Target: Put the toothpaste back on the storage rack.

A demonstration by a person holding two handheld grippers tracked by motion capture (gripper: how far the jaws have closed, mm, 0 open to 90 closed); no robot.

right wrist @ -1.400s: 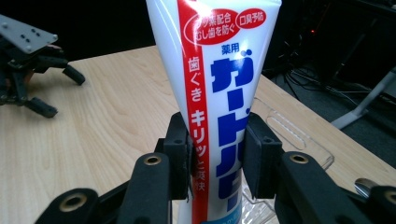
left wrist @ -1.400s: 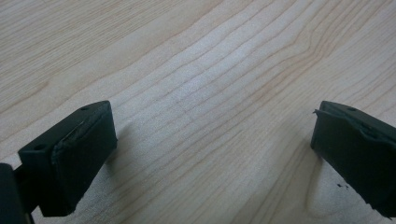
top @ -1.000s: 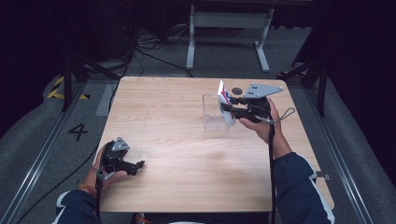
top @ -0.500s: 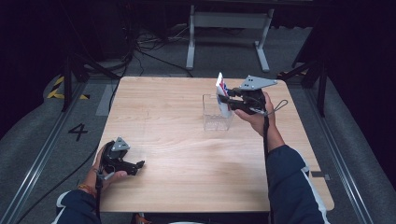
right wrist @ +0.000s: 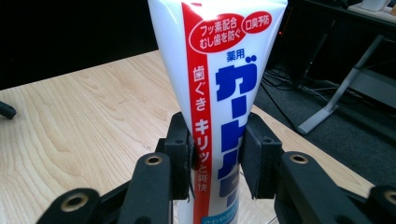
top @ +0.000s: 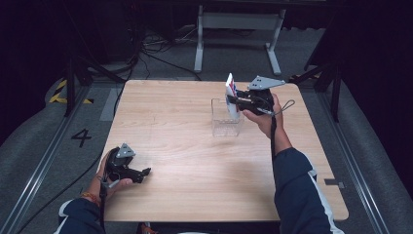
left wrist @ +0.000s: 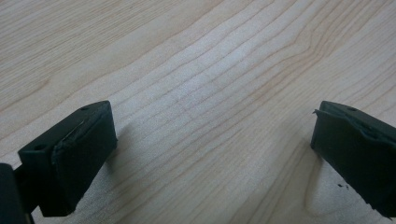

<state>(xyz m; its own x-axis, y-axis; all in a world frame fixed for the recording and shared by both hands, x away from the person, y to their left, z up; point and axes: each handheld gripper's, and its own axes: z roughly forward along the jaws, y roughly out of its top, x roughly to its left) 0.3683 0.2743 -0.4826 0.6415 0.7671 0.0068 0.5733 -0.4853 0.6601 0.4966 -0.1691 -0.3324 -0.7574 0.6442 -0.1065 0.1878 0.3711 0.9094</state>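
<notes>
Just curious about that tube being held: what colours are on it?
The tube is white with a red stripe and blue lettering, clearest in the right gripper view.

The table (top: 195,146) is bare between the grippers. A clear container (top: 226,117) stands right of centre; it is topped by the held tube (top: 231,92).

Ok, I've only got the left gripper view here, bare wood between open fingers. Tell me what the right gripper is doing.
Observer: The right gripper is shut on a toothpaste tube, white with a red stripe and blue lettering.
Operator: Give me where that tube sits relative to anything on the table.
Observer: In the high view its lower end is at the top of a clear plastic container at the table's far right; whether it is inside yet I cannot tell.
Operator: Now place the left gripper for me.
Observer: The left gripper rests by the near left edge of the table, far from the container.
</notes>
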